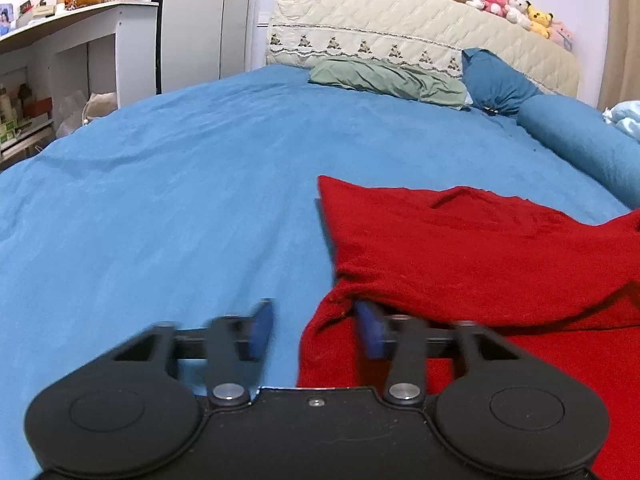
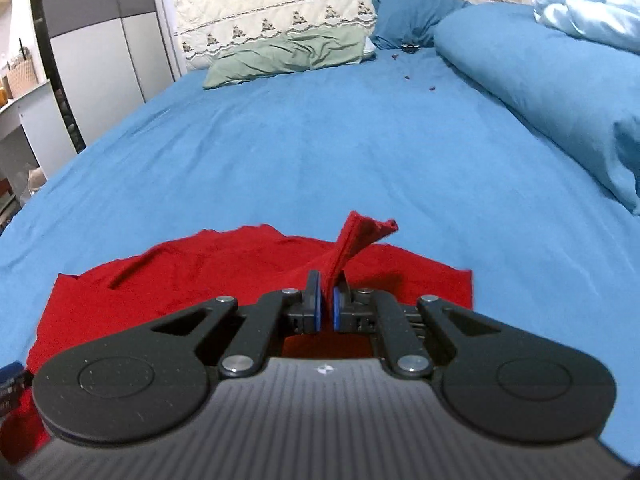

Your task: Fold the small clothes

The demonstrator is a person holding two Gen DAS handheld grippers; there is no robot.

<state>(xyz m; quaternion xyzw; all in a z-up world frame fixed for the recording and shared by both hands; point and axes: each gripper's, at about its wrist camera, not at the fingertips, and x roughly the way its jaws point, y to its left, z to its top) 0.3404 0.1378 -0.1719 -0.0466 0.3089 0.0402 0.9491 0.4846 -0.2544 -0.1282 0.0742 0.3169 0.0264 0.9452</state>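
Note:
A red knit garment [image 1: 480, 248] lies on the blue bed sheet [image 1: 180, 200], spread toward the right in the left wrist view. My left gripper [image 1: 316, 330] is open, its jaws wide apart at the garment's near left edge; a red fold lies between them and over the right pad [image 1: 370, 332]. In the right wrist view the garment [image 2: 208, 272] lies just ahead. My right gripper [image 2: 327, 300] is shut on a pinched corner of the red garment [image 2: 356, 236], which stands up from between the blue pads.
A green pillow [image 1: 384, 78], a dark blue pillow [image 1: 496, 80] and a blue bolster [image 1: 580, 140] lie at the head of the bed. Plush toys [image 1: 508, 2] line the headboard. White shelves [image 1: 60, 60] stand left. A pale blue blanket [image 2: 592, 0] lies at the far right.

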